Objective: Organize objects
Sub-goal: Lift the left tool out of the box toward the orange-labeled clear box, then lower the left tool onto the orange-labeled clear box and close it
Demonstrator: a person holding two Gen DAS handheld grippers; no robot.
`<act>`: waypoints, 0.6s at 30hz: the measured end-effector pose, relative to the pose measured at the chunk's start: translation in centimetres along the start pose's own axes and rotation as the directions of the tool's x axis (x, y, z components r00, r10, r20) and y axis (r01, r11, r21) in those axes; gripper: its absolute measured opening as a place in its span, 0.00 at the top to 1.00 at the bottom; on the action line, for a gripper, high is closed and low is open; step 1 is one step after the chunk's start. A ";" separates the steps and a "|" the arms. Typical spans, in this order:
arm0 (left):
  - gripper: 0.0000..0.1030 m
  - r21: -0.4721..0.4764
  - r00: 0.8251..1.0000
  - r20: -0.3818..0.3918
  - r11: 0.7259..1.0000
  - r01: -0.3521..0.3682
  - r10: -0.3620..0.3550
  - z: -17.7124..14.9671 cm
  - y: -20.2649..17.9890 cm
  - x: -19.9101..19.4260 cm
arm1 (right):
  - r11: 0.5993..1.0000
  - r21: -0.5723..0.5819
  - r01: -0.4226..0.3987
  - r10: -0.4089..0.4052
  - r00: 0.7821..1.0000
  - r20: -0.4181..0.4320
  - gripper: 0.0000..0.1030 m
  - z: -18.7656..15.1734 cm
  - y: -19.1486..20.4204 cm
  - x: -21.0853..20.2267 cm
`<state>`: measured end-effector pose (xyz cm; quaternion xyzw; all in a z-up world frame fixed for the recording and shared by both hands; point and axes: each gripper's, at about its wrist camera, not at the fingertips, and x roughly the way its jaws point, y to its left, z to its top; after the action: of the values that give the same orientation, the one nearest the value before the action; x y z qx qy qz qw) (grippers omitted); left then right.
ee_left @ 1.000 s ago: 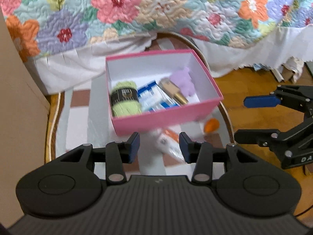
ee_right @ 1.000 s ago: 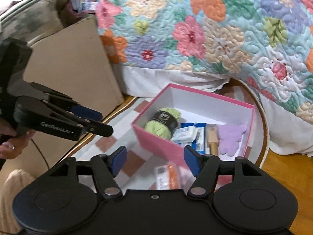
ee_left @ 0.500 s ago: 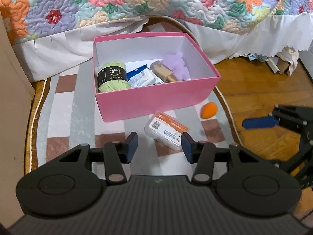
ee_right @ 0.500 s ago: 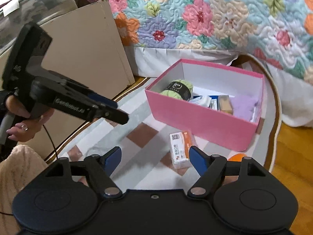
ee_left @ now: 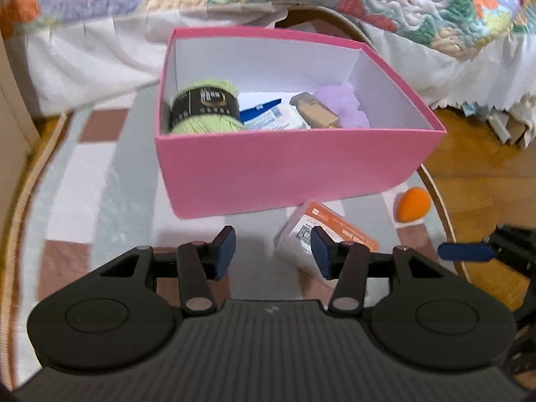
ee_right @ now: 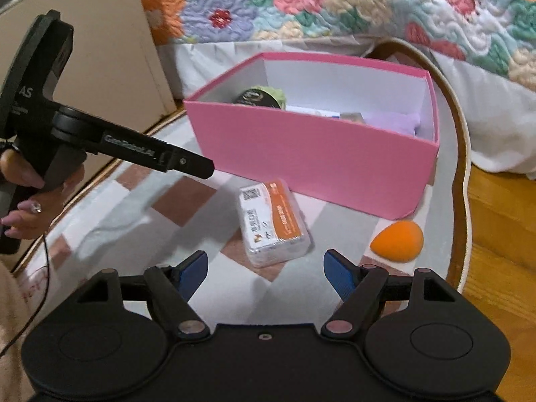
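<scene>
A pink box [ee_left: 294, 164] [ee_right: 311, 154] stands on a checked rug. It holds a green yarn ball [ee_left: 204, 107], a blue-white packet [ee_left: 268, 117], a tan block [ee_left: 315, 110] and a purple soft piece [ee_left: 341, 104]. An orange-white packet [ee_right: 271, 221] [ee_left: 301, 241] lies in front of the box. An orange egg-shaped sponge [ee_right: 397, 239] [ee_left: 412, 204] lies to its right. My left gripper [ee_left: 273, 251] is open and empty, low over the rug beside the packet. My right gripper [ee_right: 266, 269] is open and empty, just short of the packet.
A floral quilt with a white skirt [ee_right: 335, 6] hangs behind the box. A beige cardboard panel [ee_right: 100, 50] stands at the left. Wooden floor [ee_right: 495, 234] lies right of the rug's edge. The left gripper's body [ee_right: 100, 140] reaches across the right wrist view.
Both grippers have pulled back from over the box and dropped lower toward the rug. The packet and the sponge now show fully in front of the box. Both stay open.
</scene>
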<state>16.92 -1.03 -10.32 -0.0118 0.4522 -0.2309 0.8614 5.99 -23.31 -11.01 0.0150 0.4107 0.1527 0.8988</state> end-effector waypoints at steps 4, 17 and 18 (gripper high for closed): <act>0.51 -0.078 0.999 -0.002 0.996 0.047 -0.047 -0.5 1.2 2.3 | 1.000 0.022 0.008 -0.008 1.000 -0.005 0.22 -0.5 -0.3 1.5; 0.54 -0.123 0.981 0.020 0.973 0.194 -0.193 -0.6 2.2 4.5 | 1.000 0.007 -0.007 0.008 0.998 -0.062 0.22 -0.9 1.0 4.8; 0.55 -0.135 0.970 0.018 0.961 0.242 -0.242 -0.7 2.3 4.5 | 1.000 0.002 -0.008 0.008 0.998 -0.066 0.22 -0.9 1.1 4.9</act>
<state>19.41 -0.63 -14.74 -0.1258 0.4612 -0.3030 0.8244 8.04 -20.96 -15.05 0.0124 0.4400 0.1564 0.8842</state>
